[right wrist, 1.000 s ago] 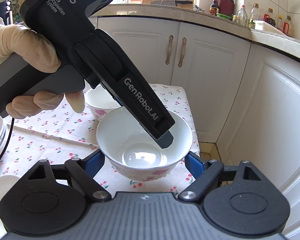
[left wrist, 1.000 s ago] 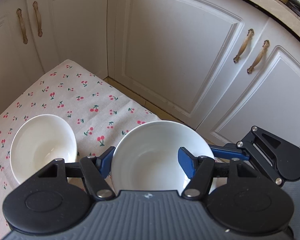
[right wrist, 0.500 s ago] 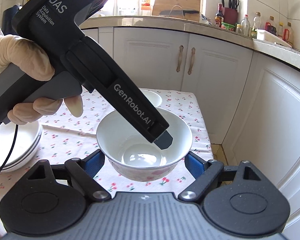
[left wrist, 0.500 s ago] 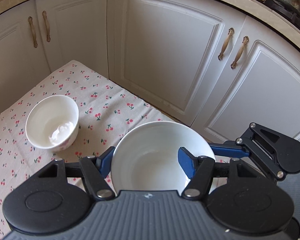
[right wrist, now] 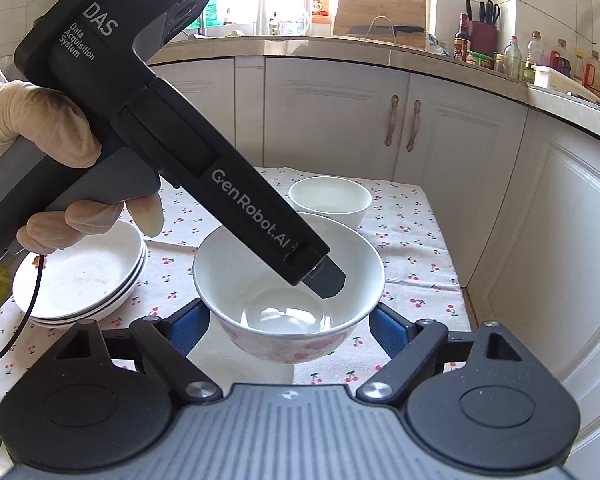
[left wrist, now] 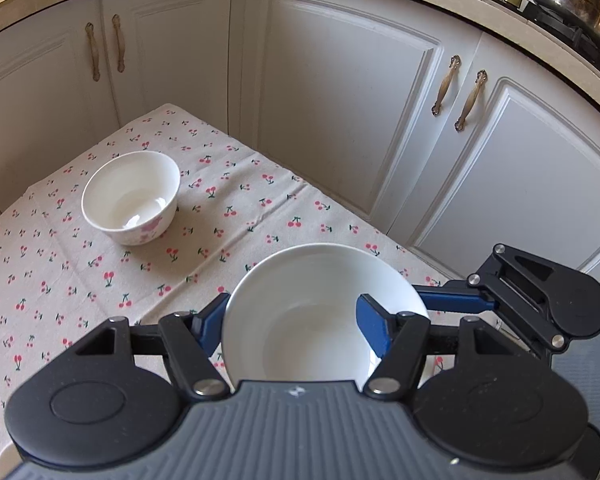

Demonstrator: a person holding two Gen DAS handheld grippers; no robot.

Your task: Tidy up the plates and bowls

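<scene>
So right up close in the left wrist view, the left gripper (left wrist: 296, 324) is clamping the near wall of the big white bowl (left wrist: 320, 320), one blue finger outside the rim on the left, the other reaching down inside it on the right. Compared with a second ago the whole thing is riding higher: more of the cherry tablecloth (left wrist: 220, 220) is showing under and around the bowl, and in the right wrist view you can see its pink-flowered underside hanging clear above the cloth with a shadow beneath. The right gripper (right wrist: 290, 330) is sitting low in its own frame with its jaws spread wide on either side of that bowl, not touching it as far as I can tell, so just tagging along. A bit further out, the small bowl (left wrist: 131, 197) is sitting upright on the cloth in the left middle of the left view; it has been sliding away from the camera and shrinking over the last second, which fits the lift. Stack of plates (right wrist: 82, 276) is parked at the left middle of the right view, well apart from the carried bowl. My guess is the big bowl is getting hauled over to nest with the small one behind it, so we're mid-carry, nothing placed yet. White cabinet doors (left wrist: 332, 92) filling the back.
</scene>
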